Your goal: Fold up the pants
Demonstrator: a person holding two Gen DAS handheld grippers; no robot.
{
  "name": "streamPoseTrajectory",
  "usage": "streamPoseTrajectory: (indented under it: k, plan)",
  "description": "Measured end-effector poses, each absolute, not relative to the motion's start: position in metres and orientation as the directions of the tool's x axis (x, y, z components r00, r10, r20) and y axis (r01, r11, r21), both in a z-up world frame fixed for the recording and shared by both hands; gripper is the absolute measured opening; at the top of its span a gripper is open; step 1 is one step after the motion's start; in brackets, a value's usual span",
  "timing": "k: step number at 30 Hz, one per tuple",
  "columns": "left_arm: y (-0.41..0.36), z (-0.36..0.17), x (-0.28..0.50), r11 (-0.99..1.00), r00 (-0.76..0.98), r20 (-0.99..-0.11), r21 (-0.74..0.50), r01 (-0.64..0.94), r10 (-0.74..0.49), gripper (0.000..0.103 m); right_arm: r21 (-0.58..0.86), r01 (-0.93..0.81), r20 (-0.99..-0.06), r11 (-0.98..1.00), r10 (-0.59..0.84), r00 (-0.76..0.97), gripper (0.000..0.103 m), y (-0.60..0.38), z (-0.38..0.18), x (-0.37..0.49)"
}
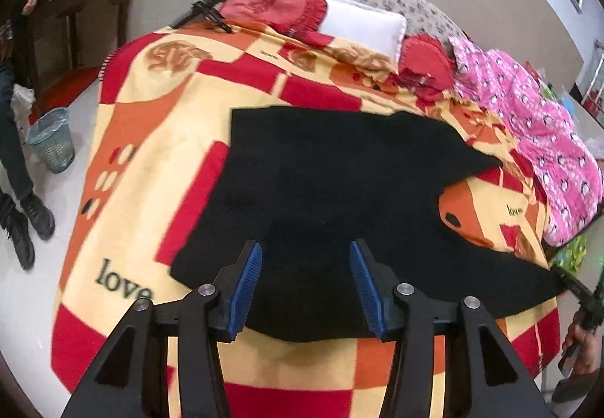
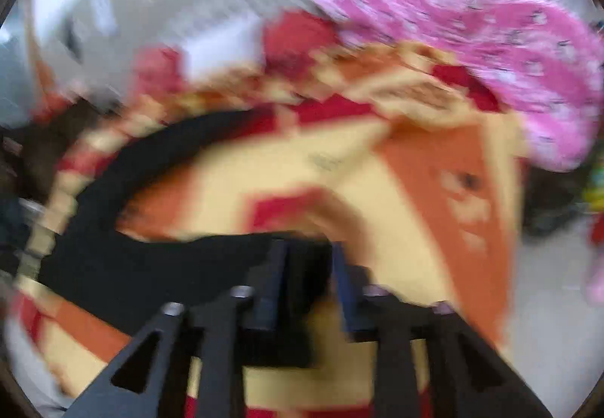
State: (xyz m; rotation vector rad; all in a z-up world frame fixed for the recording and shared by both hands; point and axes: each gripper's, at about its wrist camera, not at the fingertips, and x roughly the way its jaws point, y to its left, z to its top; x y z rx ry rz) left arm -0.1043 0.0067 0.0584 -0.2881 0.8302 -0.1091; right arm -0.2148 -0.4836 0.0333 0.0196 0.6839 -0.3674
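Left gripper: jaws stand apart, blue ribbed pads facing each other across a clear gap. Nothing is pinched between them. The black pants lie directly beyond and beneath the gap, spread flat on the patterned blanket; the near hem of the cloth passes under the fingertips. Whether the pads brush the fabric cannot be told from this view.

Pants layout seen from the left tongs: main body straight ahead, 1 leg running off to the right toward the right gripper, whose tip meets the far corner of the cloth at the frame edge. A hand holds that tool.

Right gripper: view heavily motion-blurred. The 2 fingers stand at a narrow gap with black cloth of the pants lying between them at the tips. Whether the pads press on the cloth cannot be told through the blur.

Beyond the tongs: red cushion and white pillow at the far end of the blanket, pink quilt ahead-right. Left of the left tongs, on the floor: a mesh waste bin and a person's shoes.
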Motion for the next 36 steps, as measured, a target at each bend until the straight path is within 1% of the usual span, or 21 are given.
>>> streamPoseTrajectory:
  k: [1,2,5,6,9,11,12,13,14,15,17,20,22,24,25,27,29,30,31,34,36]
  plan:
    - [0.005,0.056,-0.101,0.956,0.665,-0.717,-0.292,-0.011,-0.211,0.049,-0.161,0.403,-0.652,0.901,-0.403,0.642,0.037,-0.494,0.024,-0.216]
    - [0.004,0.054,-0.095,0.958,0.659,-0.722,-0.287,-0.012,-0.209,0.049,-0.161,0.424,-0.666,0.891,-0.416,0.619,0.037,-0.501,0.021,-0.218]
    - [0.003,0.053,-0.087,0.96,0.648,-0.736,-0.278,-0.026,-0.195,0.049,-0.013,0.435,-0.668,0.901,-0.331,0.666,0.037,-0.516,0.026,-0.23]
    - [0.003,0.054,-0.084,0.959,0.648,-0.737,-0.28,-0.03,-0.195,0.049,0.002,0.421,-0.659,0.907,-0.315,0.683,0.039,-0.512,0.031,-0.229]
    - [0.001,0.055,-0.082,0.958,0.652,-0.733,-0.284,-0.035,-0.194,0.051,-0.012,0.369,-0.668,0.929,-0.282,0.688,0.065,-0.503,0.03,-0.217]
    - [0.0,0.053,-0.082,0.956,0.651,-0.734,-0.289,-0.039,-0.195,0.052,0.025,0.359,-0.712,0.933,-0.235,0.661,0.064,-0.509,0.018,-0.203]
    - [0.0,0.051,-0.081,0.955,0.647,-0.737,-0.294,-0.042,-0.199,0.052,0.073,0.351,-0.73,0.934,-0.19,0.657,0.057,-0.512,0.009,-0.197]
    - [-0.001,0.05,-0.08,0.954,0.642,-0.74,-0.298,-0.044,-0.201,0.052,0.112,0.338,-0.737,0.934,-0.15,0.659,0.031,-0.515,0.003,-0.192]
    - [-0.001,0.049,-0.079,0.953,0.637,-0.743,-0.299,-0.047,-0.202,0.052,0.159,0.313,-0.738,0.936,-0.098,0.667,0.017,-0.515,-0.002,-0.186]
    - [-0.001,0.048,-0.078,0.953,0.634,-0.746,-0.298,-0.049,-0.201,0.052,0.165,0.304,-0.736,0.938,-0.089,0.671,0.009,-0.513,-0.004,-0.186]
    - [-0.004,0.048,-0.076,0.955,0.635,-0.746,-0.294,-0.045,-0.2,0.052,0.081,0.281,-0.707,0.956,-0.143,0.693,0.009,-0.495,0.004,-0.186]
    - [-0.008,0.048,-0.075,0.956,0.644,-0.738,-0.292,-0.036,-0.201,0.053,0.011,0.231,-0.605,0.973,-0.177,0.776,0.009,-0.476,0.033,-0.202]
    - [-0.01,0.044,-0.072,0.954,0.637,-0.741,-0.299,-0.032,-0.211,0.053,-0.101,0.304,-0.583,0.947,-0.304,0.753,0.013,-0.48,0.037,-0.208]
    - [-0.013,0.041,-0.069,0.953,0.628,-0.747,-0.302,-0.026,-0.22,0.053,-0.221,0.398,-0.624,0.89,-0.443,0.644,0.014,-0.492,0.027,-0.205]
    - [-0.014,0.04,-0.068,0.955,0.625,-0.75,-0.296,-0.024,-0.217,0.053,-0.209,0.422,-0.655,0.882,-0.447,0.609,0.015,-0.502,0.023,-0.206]
    - [-0.015,0.04,-0.068,0.959,0.627,-0.751,-0.283,-0.025,-0.206,0.053,-0.101,0.433,-0.673,0.896,-0.382,0.633,0.016,-0.512,0.027,-0.214]
    - [-0.014,0.04,-0.067,0.957,0.633,-0.746,-0.29,-0.027,-0.208,0.053,-0.038,0.379,-0.647,0.924,-0.312,0.696,0.029,-0.5,0.035,-0.217]
    - [-0.012,0.039,-0.067,0.953,0.635,-0.741,-0.301,-0.026,-0.217,0.056,-0.024,0.338,-0.642,0.941,-0.274,0.716,0.041,-0.491,0.037,-0.214]
    - [-0.012,0.038,-0.067,0.95,0.635,-0.739,-0.311,-0.026,-0.225,0.058,-0.008,0.297,-0.647,0.955,-0.232,0.726,0.045,-0.485,0.034,-0.21]
    - [-0.008,0.026,-0.063,0.946,0.623,-0.747,-0.321,-0.033,-0.232,0.059,0.02,0.183,-0.7,0.983,-0.117,0.704,0.043,-0.466,0.015,-0.186]
    - [-0.008,0.013,-0.058,0.944,0.597,-0.766,-0.326,-0.042,-0.238,0.061,-0.017,0.146,-0.731,0.989,-0.112,0.673,0.043,-0.452,-0.001,-0.174]
